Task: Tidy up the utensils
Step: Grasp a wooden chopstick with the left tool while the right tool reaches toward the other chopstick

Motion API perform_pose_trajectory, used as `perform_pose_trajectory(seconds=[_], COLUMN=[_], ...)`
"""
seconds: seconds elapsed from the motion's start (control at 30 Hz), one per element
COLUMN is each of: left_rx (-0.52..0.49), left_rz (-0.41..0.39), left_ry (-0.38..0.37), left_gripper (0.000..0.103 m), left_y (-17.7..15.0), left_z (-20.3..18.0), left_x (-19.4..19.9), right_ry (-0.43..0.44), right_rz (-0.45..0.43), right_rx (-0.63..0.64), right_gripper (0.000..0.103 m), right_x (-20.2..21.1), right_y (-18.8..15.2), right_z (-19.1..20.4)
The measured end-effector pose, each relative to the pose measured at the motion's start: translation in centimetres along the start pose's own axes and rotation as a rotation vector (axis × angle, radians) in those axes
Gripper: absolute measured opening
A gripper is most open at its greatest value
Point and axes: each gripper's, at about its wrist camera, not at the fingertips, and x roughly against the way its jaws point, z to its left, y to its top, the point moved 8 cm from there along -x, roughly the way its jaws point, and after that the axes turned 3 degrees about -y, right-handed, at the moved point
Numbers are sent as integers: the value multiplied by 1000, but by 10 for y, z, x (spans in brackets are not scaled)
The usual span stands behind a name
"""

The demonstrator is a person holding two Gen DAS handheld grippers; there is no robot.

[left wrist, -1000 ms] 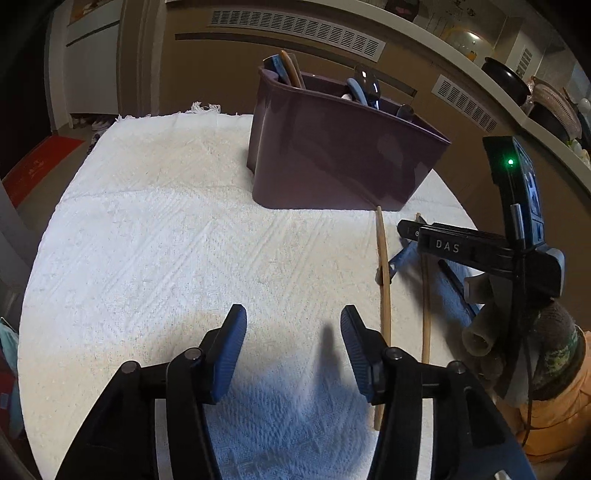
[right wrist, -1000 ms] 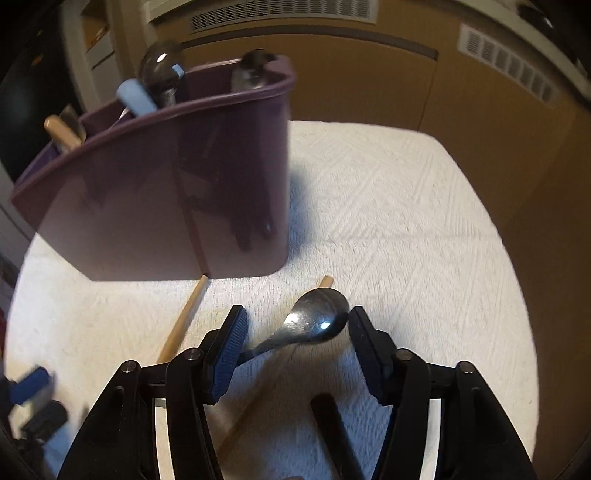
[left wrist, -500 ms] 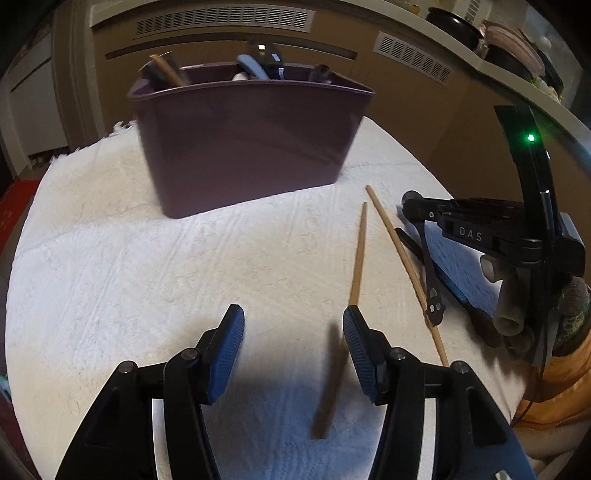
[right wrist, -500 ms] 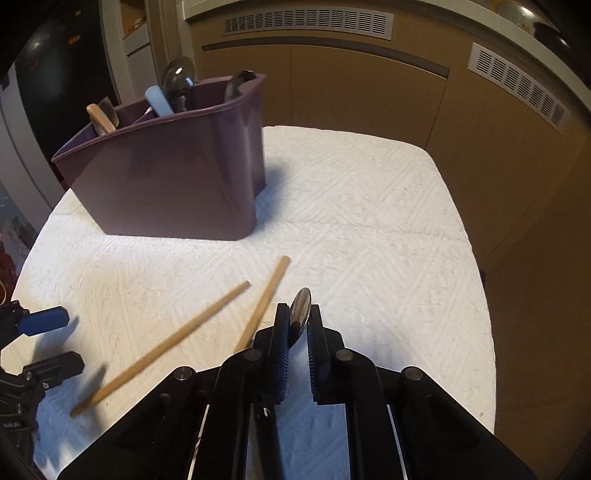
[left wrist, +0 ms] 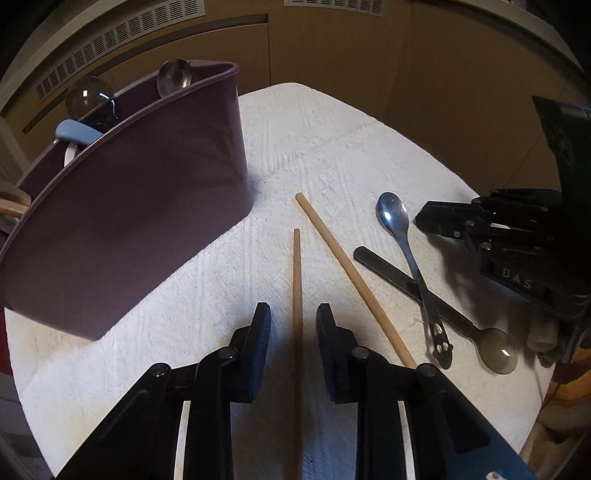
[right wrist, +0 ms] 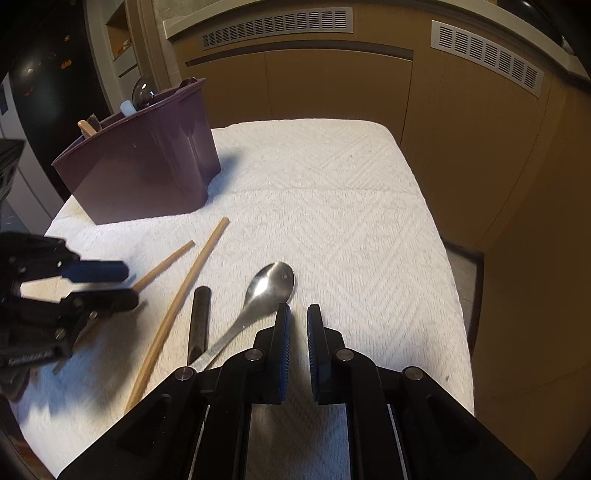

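Note:
My left gripper (left wrist: 292, 321) straddles a wooden chopstick (left wrist: 296, 280) lying on the white towel; its jaws are closing, with a gap still on both sides. A second chopstick (left wrist: 351, 280) lies just to the right. Further right a metal spoon (left wrist: 393, 218) crosses a dark spoon (left wrist: 391, 273). My right gripper (right wrist: 299, 321) is shut with nothing between its pads, and the metal spoon (right wrist: 271, 282) rests on the towel just left of its left finger. The purple caddy (left wrist: 129, 206) stands at the back left, with several utensils in it.
A white towel (right wrist: 351, 206) covers the table; its right and far edges drop off to brown cabinets with vent grilles (right wrist: 277, 26). In the right wrist view the left gripper (right wrist: 122, 284) reaches in from the left over the chopsticks (right wrist: 188, 284).
My left gripper swung over to the chopstick and its jaws narrowed around it. My right gripper shut at the metal spoon's bowl, then drew right; the spoon now lies beside it on the towel.

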Motion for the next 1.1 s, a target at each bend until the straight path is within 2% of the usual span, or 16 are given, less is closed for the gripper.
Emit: perform_pose_trajectory(seconds=[0.33, 0.4, 0.43, 0.47, 0.5, 0.53, 0.57, 0.63, 0.7, 0.77, 0.8, 0.83, 0.9, 0.93, 0.97, 1.1], left_rx=[-10, 29, 42, 45, 36, 18, -14, -5, 30, 80, 96, 95, 82, 73, 63, 77], left_rz=[95, 132, 153, 166, 174, 177, 175, 157, 131, 118, 115, 111, 98, 88, 80, -13], left_ry=[18, -21, -57, -96, -117, -105, -62, -31, -31, -31, -31, -20, -4, 6, 9, 13], left_gripper=[25, 32, 46, 65, 73, 78, 78, 78, 63, 42, 37, 30, 24, 11, 4, 4], left_y=[12, 16, 18, 21, 21, 21, 21, 24, 28, 31, 31, 31, 29, 28, 27, 18], left_z=[-8, -5, -8, -12, -18, -23, -28, -31, -26, -17, -12, -10, -10, -12, -15, -20], left_x=[-16, -21, -23, -26, -28, -30, -34, -35, -33, -30, -29, -28, -27, -26, -25, -4], right_ry=[17, 11, 8, 7, 7, 9, 12, 15, 19, 22, 23, 24, 25, 25, 23, 17], right_rz=[-20, -26, -29, -30, -31, -32, -33, -34, -35, -36, -37, -36, -37, -37, -37, -33], right_rx=[-2, 8, 15, 19, 22, 23, 23, 20, 14, 10, 9, 9, 10, 11, 11, -11], right_gripper=[14, 16, 18, 18, 20, 21, 21, 21, 22, 22, 21, 22, 23, 23, 23, 24], right_x=[-1, 0, 0, 1, 1, 1, 1, 1, 1, 2, 2, 2, 2, 1, 1, 5], right_y=[-4, -5, -5, -5, -5, -5, -5, -6, -6, -6, -6, -6, -7, -7, -7, -9], right_z=[1, 3, 4, 4, 5, 5, 5, 4, 3, 3, 3, 3, 4, 4, 4, -1])
